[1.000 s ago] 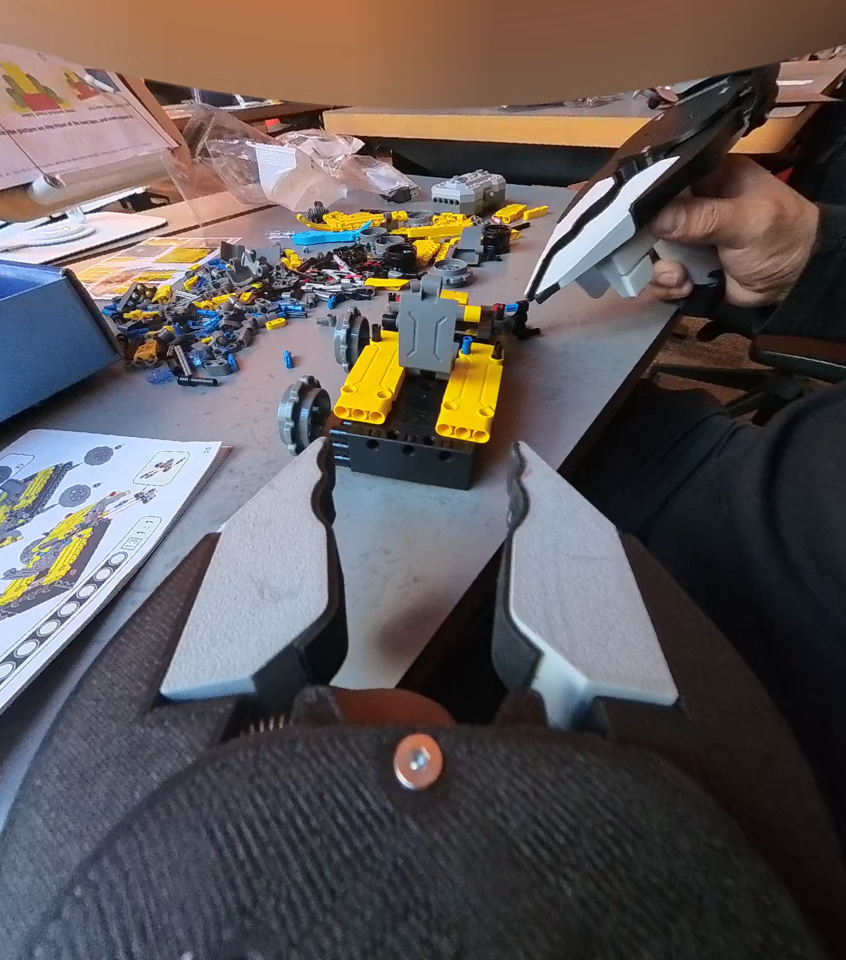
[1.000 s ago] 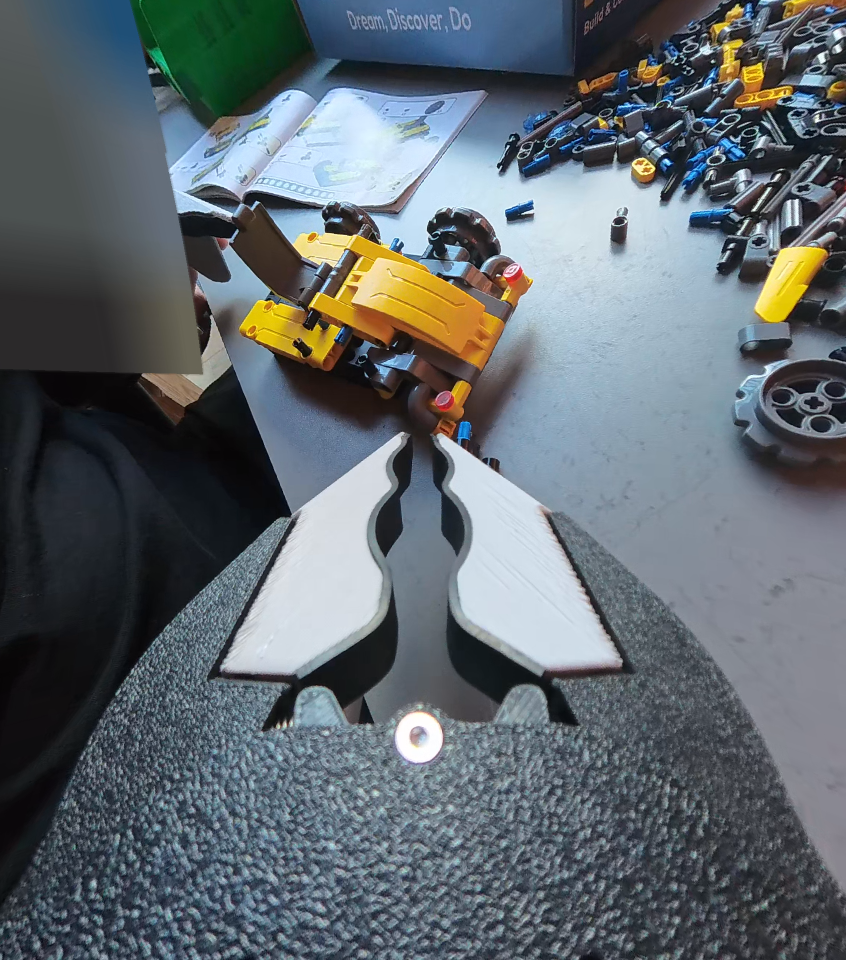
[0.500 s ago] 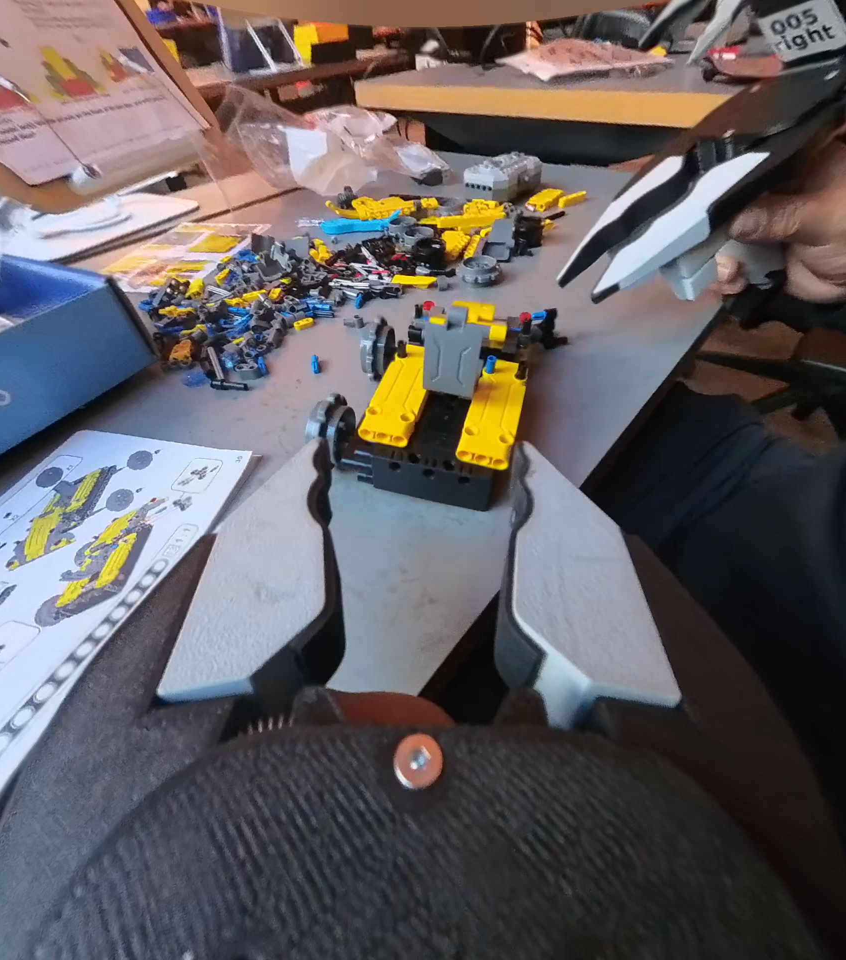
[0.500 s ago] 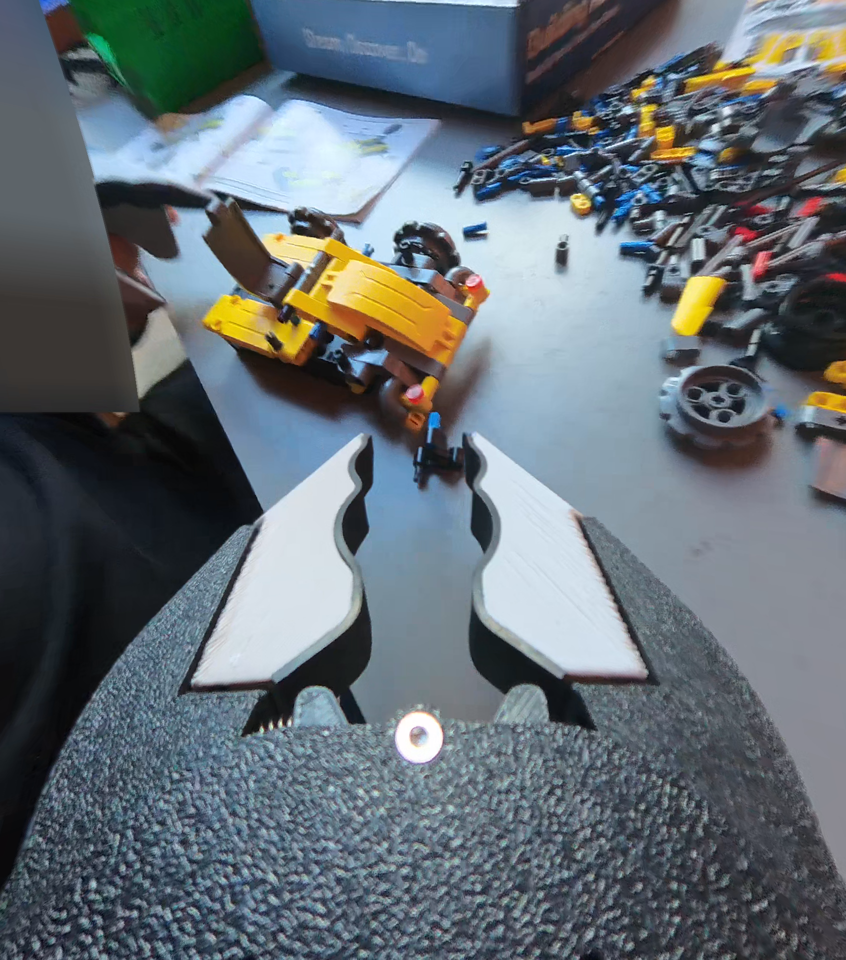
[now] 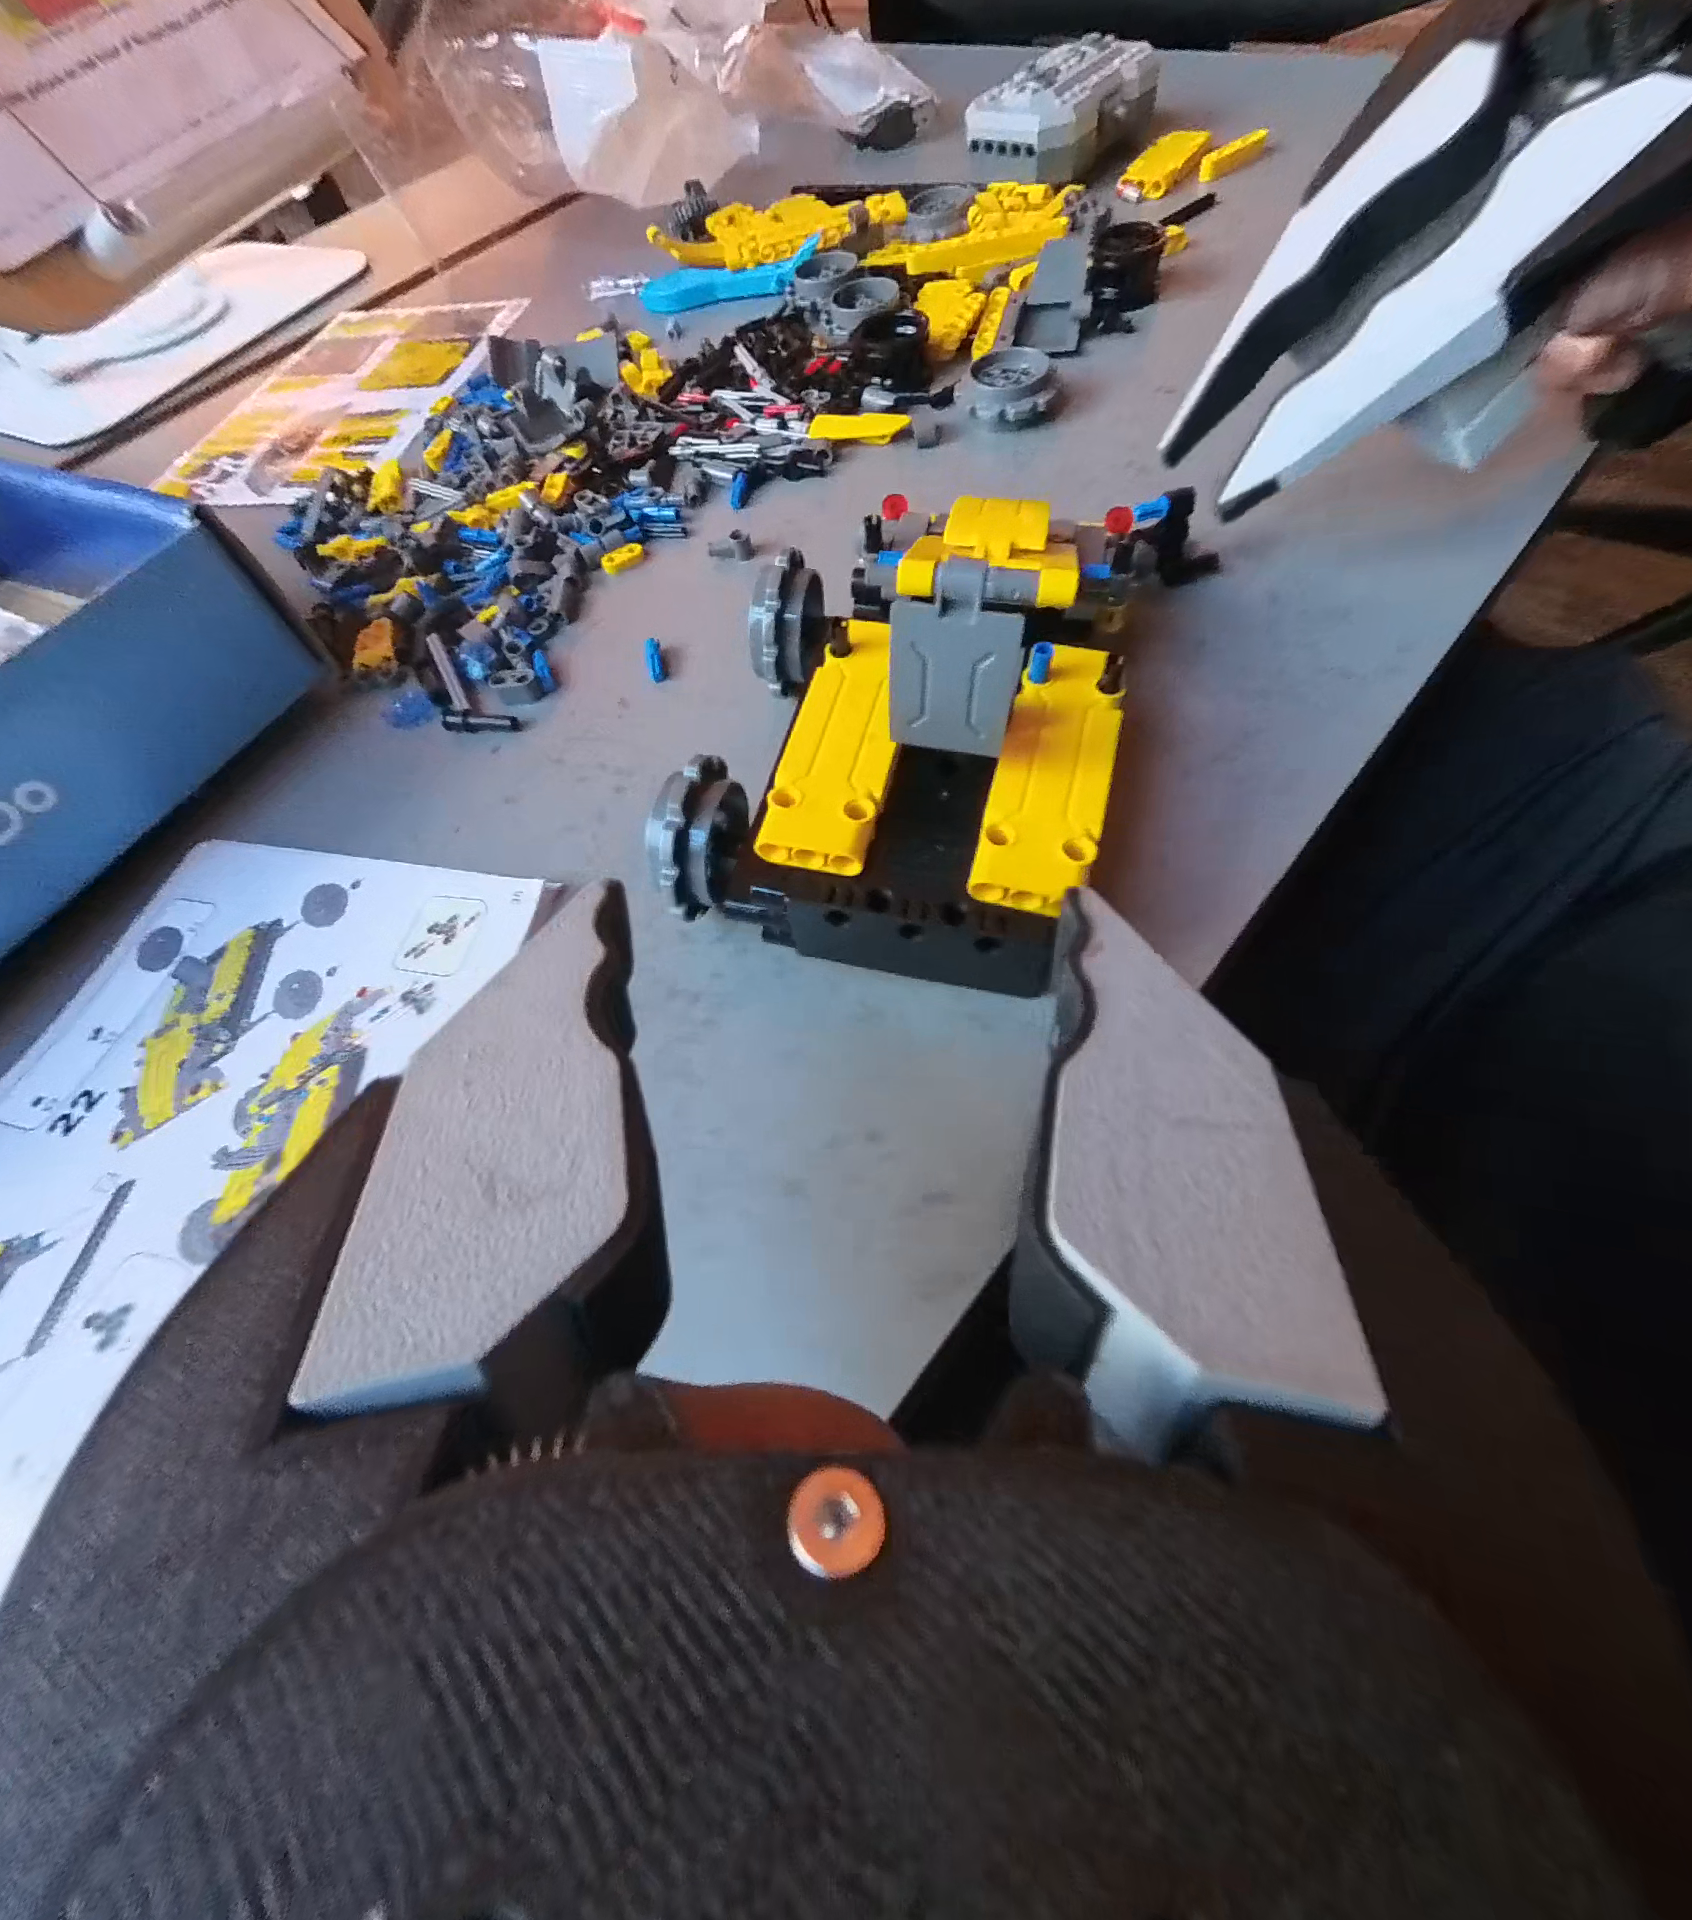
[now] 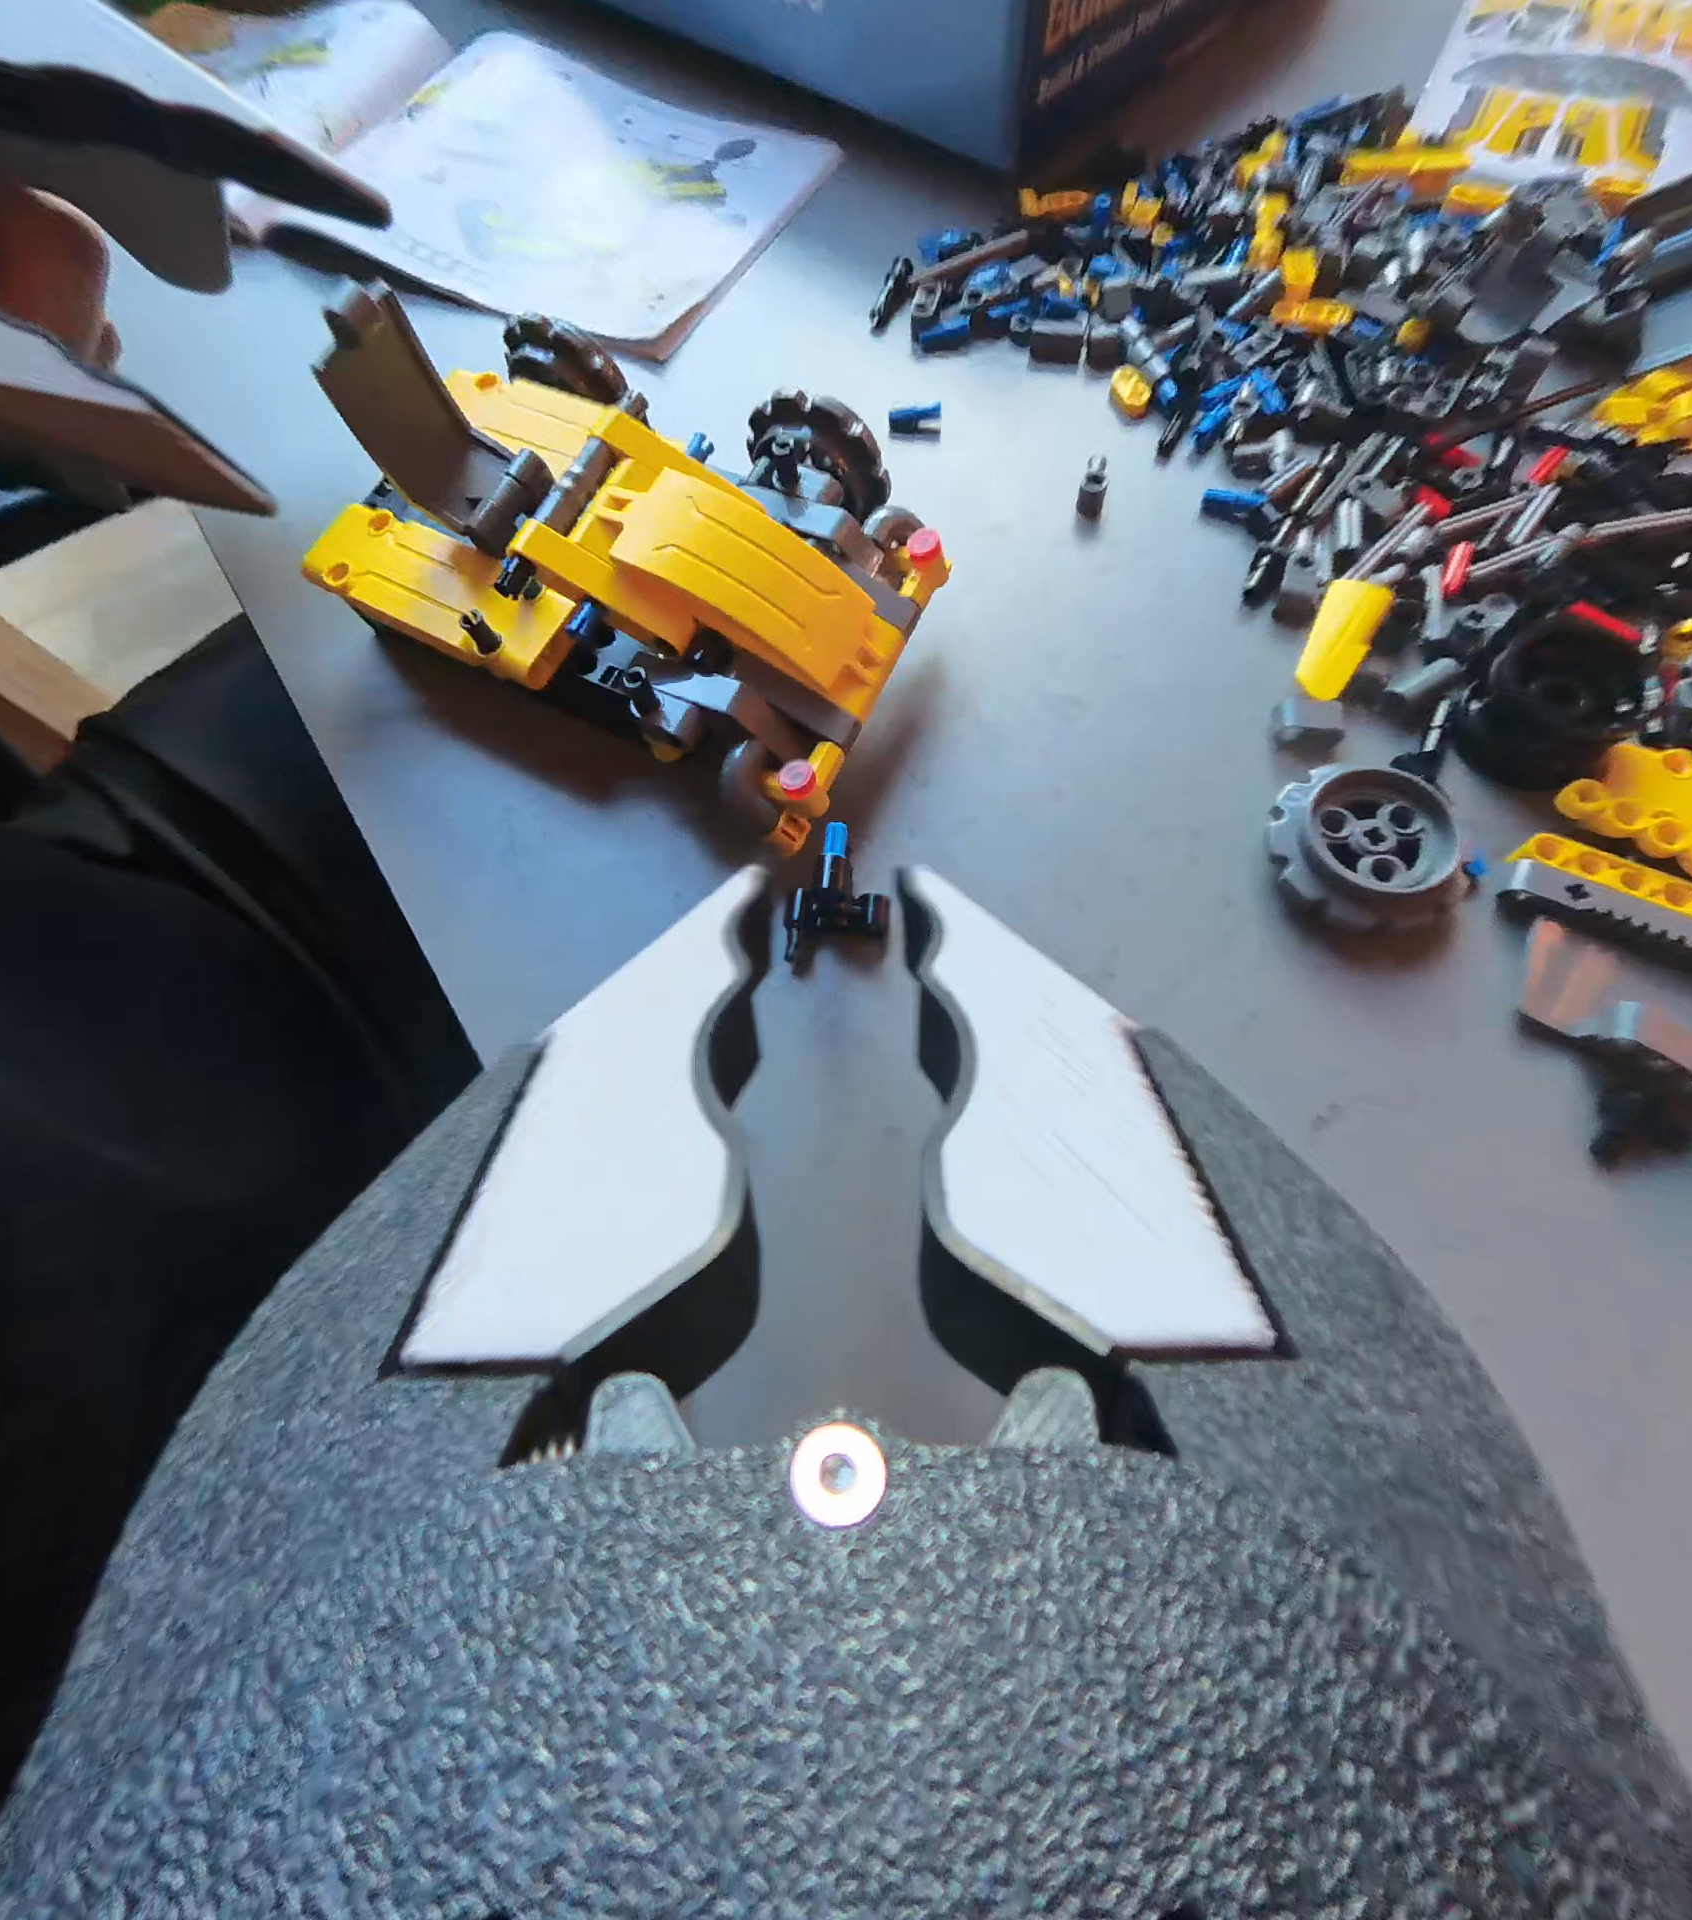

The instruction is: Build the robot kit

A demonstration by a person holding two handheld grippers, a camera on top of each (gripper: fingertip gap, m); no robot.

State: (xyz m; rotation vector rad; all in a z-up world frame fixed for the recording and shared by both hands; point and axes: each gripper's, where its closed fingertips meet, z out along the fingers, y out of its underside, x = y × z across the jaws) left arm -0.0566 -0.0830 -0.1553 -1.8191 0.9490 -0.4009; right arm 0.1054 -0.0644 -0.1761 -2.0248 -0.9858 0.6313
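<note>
A partly built yellow and black brick vehicle [image 5: 935, 748] stands on the grey table [image 5: 821, 1122], with two grey wheels on its left side. My left gripper [image 5: 842, 914] is open and empty, its tips right at the vehicle's black rear block, one at each side. In the right wrist view the vehicle [image 6: 634, 561] lies ahead and to the left. My right gripper [image 6: 834, 883] is open, and a small black part with a blue pin [image 6: 831, 904] lies on the table between its tips, just off the vehicle's front corner. The right gripper [image 5: 1200, 483] also shows in the left wrist view, above that corner.
A pile of loose blue, black and yellow parts [image 5: 530, 520] fills the table's middle and back. An open instruction booklet [image 5: 146, 1091] and a blue box [image 5: 42, 748] lie left. A loose grey wheel [image 6: 1372, 842] lies right of my right gripper. The table edge runs beside the vehicle.
My right gripper went from nearly shut to open, and the small black part now shows between its tips. My left gripper moved in closer to the vehicle's rear, still open.
</note>
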